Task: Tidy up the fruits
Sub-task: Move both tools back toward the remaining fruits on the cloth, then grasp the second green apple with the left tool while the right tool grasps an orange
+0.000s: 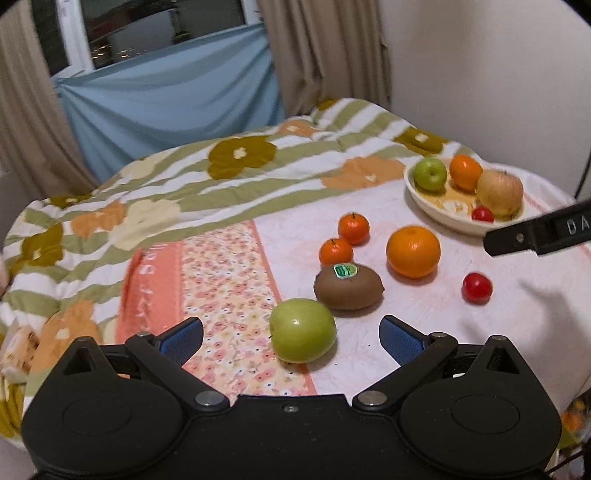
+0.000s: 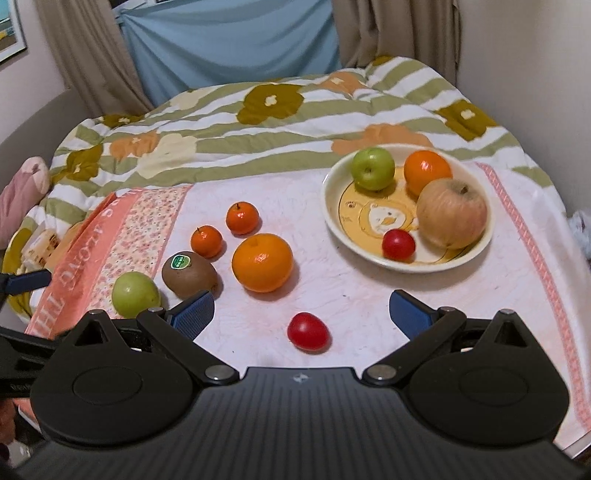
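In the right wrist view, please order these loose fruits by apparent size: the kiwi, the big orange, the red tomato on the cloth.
1. big orange
2. kiwi
3. red tomato, smallest although it lies nearest the camera.

A plain off-white wall (image 1: 480, 55) stands on the right side of the room. At the back, beige curtains (image 2: 391, 33) hang on either side of a window (image 1: 147, 33) with a white frame, its glass dark with small reflected lights. A pale blue cloth (image 2: 229, 44) is stretched across the lower part of the window. A quilted bedcover with green stripes and flowers (image 2: 266, 122) lies rumpled in front of it. The corner of a framed picture (image 2: 9, 33) shows on the left wall. The light is dim and warm.
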The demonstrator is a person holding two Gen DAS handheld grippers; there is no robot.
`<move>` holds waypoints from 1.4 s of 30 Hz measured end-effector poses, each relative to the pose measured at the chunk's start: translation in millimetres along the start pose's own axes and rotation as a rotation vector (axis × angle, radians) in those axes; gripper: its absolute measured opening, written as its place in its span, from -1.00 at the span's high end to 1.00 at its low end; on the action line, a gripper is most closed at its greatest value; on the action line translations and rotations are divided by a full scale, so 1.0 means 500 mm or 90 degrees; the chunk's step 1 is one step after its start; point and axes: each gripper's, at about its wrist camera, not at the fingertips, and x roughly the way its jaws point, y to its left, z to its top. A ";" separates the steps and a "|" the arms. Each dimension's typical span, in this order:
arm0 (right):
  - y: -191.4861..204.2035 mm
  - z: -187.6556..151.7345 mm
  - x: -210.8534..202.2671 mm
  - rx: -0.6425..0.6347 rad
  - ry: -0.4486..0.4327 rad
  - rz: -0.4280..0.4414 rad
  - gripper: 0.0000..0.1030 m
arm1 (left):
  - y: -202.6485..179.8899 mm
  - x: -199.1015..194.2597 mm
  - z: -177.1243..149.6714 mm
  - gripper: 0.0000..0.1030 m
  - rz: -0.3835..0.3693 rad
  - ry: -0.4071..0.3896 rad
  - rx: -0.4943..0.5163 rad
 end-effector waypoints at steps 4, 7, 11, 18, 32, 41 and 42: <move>0.020 -0.003 0.030 0.000 -0.004 -0.021 -1.00 | 0.007 0.044 -0.005 -0.90 -0.032 0.014 0.017; 0.035 -0.004 0.047 -0.012 -0.011 -0.034 -1.00 | 0.010 0.071 -0.006 -0.83 -0.050 0.028 0.023; 0.043 -0.003 0.072 -0.006 -0.011 -0.042 -1.00 | 0.016 0.101 -0.008 -0.78 -0.063 0.042 0.023; 0.044 -0.008 0.100 0.006 -0.010 -0.052 -1.00 | 0.019 0.141 -0.011 -0.47 -0.091 0.064 0.035; 0.046 -0.005 0.127 0.011 -0.008 -0.057 -1.00 | 0.033 0.150 -0.022 -0.20 -0.120 0.069 0.033; 0.056 0.016 0.172 -0.002 -0.002 -0.041 -0.96 | 0.034 0.140 -0.029 -0.20 -0.119 0.067 0.039; 0.059 0.018 0.176 -0.003 -0.003 -0.038 -0.95 | 0.034 0.139 -0.031 -0.20 -0.119 0.067 0.039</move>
